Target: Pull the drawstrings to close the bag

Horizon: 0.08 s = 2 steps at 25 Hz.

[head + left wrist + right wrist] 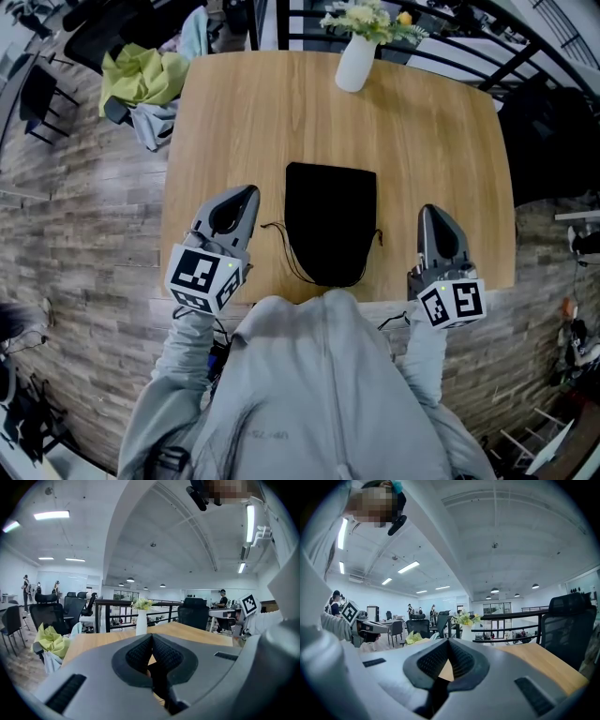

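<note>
1. Left gripper (246, 197): jaws are pressed together on nothing; it is held just left of the bag.
2. Bag (330, 220): it is laid flat on the table (225, 122), near the front edge. Its drawstrings (284, 251) lie slack in loops at its sides, ungripped.
3. Right gripper (430, 216): jaws are likewise closed and empty, right of the bag.
4. Progress: closing is judged not yet begun; the strings remain to be gripped and pulled.

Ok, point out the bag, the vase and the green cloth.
bag (330, 220): head view, middle of its black fabric.
vase (356, 64): head view, its white body.
green cloth (141, 73): head view, middle of the crumpled heap.
</note>
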Motion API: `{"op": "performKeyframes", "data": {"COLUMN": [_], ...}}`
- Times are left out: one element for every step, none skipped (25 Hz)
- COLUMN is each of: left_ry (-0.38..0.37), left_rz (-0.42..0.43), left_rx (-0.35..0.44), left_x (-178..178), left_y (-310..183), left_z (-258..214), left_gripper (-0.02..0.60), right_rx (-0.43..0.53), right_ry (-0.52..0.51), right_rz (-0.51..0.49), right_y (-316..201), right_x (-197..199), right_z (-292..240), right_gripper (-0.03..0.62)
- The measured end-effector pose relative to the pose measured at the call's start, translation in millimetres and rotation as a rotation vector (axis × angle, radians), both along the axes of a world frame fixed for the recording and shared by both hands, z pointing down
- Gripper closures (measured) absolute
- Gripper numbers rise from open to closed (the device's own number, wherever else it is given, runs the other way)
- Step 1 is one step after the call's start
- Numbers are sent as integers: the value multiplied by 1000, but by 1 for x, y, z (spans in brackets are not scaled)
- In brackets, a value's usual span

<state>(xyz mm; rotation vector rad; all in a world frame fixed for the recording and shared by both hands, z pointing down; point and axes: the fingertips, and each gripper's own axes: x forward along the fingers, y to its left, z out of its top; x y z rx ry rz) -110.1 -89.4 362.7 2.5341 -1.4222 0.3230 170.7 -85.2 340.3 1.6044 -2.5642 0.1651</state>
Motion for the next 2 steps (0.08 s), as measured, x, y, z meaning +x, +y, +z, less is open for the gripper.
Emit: {"op": "performKeyframes", "data": {"left_ry": [-2, -4], "left_rz": [3, 5], "left_rx": [0, -1], "left_x": [-1, -2], "left_y": [-1, -2], "left_z": [1, 2], "left_gripper": [555, 555], "right_rx": [0, 1], "right_ry": [-1, -1], "right_rz": [1, 2], "right_y": [0, -1], "right_x": [0, 0], "right_z": [0, 1], "right_gripper": [572, 572]}}
